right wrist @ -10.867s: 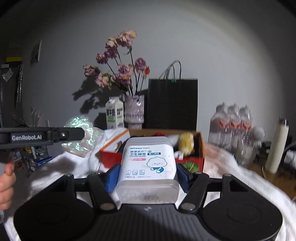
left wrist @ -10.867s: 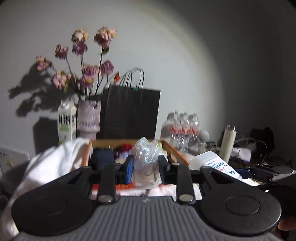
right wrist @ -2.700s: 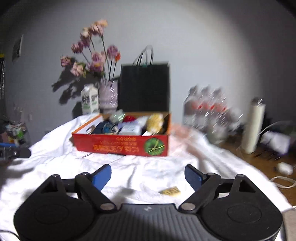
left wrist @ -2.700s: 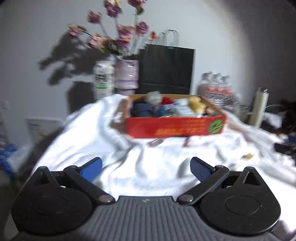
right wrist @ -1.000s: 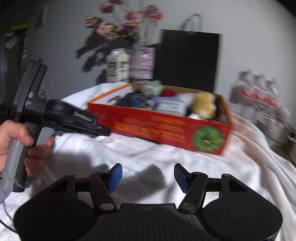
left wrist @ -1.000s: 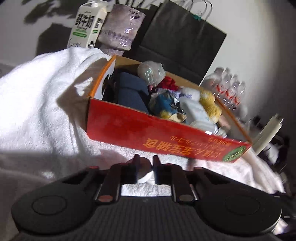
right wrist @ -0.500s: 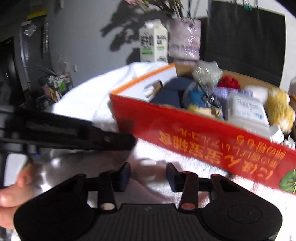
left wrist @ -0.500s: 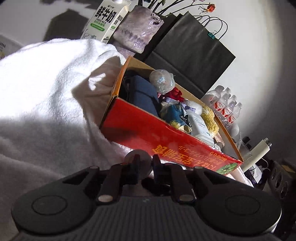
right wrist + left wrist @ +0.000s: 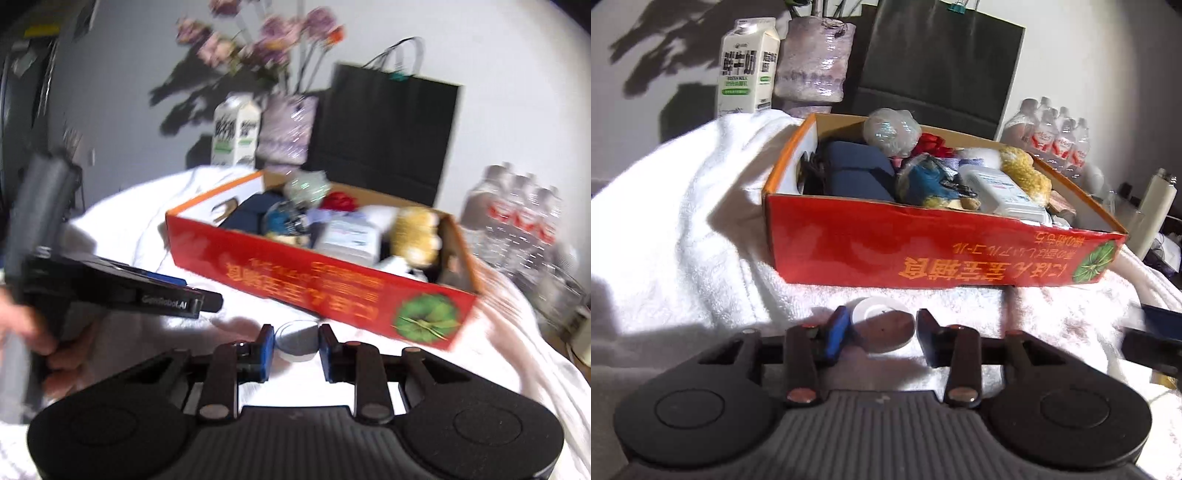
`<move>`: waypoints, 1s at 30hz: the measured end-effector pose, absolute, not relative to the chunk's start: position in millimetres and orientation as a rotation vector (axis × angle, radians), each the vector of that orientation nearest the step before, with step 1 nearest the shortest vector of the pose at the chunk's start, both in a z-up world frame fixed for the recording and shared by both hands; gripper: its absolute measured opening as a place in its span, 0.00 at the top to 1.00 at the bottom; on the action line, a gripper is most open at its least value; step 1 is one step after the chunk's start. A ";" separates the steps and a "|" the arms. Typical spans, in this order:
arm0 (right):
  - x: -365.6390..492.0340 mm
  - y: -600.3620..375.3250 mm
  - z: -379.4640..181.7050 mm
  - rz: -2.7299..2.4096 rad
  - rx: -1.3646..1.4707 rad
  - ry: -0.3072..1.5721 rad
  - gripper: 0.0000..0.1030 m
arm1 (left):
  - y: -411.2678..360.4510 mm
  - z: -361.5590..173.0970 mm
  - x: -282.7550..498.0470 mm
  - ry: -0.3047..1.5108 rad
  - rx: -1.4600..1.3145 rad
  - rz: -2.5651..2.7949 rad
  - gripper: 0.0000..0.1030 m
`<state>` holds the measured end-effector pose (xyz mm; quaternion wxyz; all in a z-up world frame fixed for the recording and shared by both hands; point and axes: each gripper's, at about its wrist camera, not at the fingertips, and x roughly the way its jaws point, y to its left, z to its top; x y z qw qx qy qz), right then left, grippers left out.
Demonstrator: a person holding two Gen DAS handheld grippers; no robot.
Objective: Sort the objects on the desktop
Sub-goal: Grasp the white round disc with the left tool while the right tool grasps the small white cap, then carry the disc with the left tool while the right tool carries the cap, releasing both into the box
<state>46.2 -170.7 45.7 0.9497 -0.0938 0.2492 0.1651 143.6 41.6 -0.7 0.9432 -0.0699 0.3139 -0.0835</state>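
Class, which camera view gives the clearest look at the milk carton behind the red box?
The left wrist view: the milk carton stands sharp at upper left, its label print readable. In the right wrist view the carton is whole but smaller and motion-blurred, its print unreadable.

Quick headcount of what's on the table

One red cardboard box [image 9: 923, 251], and inside it I count one navy pouch [image 9: 857, 173], one crinkly clear plastic ball [image 9: 892, 131], one red bit [image 9: 931, 144], one blue-and-yellow plush [image 9: 931, 184], one white cotton-bud tub [image 9: 997, 192] and one yellow fluffy toy [image 9: 1023, 171]; the far corner is too cluttered to count. In front of the box there's one small round white disc [image 9: 882, 325]. Behind: one milk carton [image 9: 748, 66], one purple vase [image 9: 812, 62], one black paper bag [image 9: 938, 66], one white flask [image 9: 1154, 210]. One pack of water bottles [image 9: 1052, 134], at least four caps showing. Two claws total: the left claw [image 9: 879, 328], the right claw [image 9: 297, 341].
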 end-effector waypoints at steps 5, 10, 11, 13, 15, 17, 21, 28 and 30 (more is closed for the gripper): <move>7.4 -198.8 60.3 0.306 -0.114 0.454 0.76 | 31.4 17.2 113.5 0.573 -0.095 -0.117 0.62; -33.4 -218.6 74.7 0.314 -0.063 0.396 0.76 | 23.3 57.4 38.5 0.423 -0.121 -0.156 0.61; -40.0 -220.5 77.2 0.314 -0.056 0.386 0.76 | 20.7 62.6 22.5 0.401 -0.120 -0.155 0.61; -52.2 -223.7 79.9 0.315 -0.036 0.366 0.76 | 15.2 69.0 -7.4 0.372 -0.111 -0.152 0.61; -64.6 -226.8 79.4 0.310 -0.013 0.350 0.76 | 10.0 70.6 -35.1 0.351 -0.095 -0.136 0.61; -76.8 -227.8 74.7 0.305 -0.005 0.345 0.76 | 5.0 69.4 -61.0 0.330 -0.064 -0.108 0.61; -97.4 -225.2 58.0 0.280 -0.011 0.385 0.76 | 6.0 64.1 -96.9 0.361 -0.084 -0.106 0.61; -129.8 -225.3 63.3 0.284 -0.027 0.357 0.76 | 7.9 74.6 -116.6 0.338 -0.093 -0.135 0.61; -131.7 -228.7 75.1 0.300 -0.016 0.328 0.76 | 10.1 83.7 -110.8 0.320 -0.101 -0.162 0.61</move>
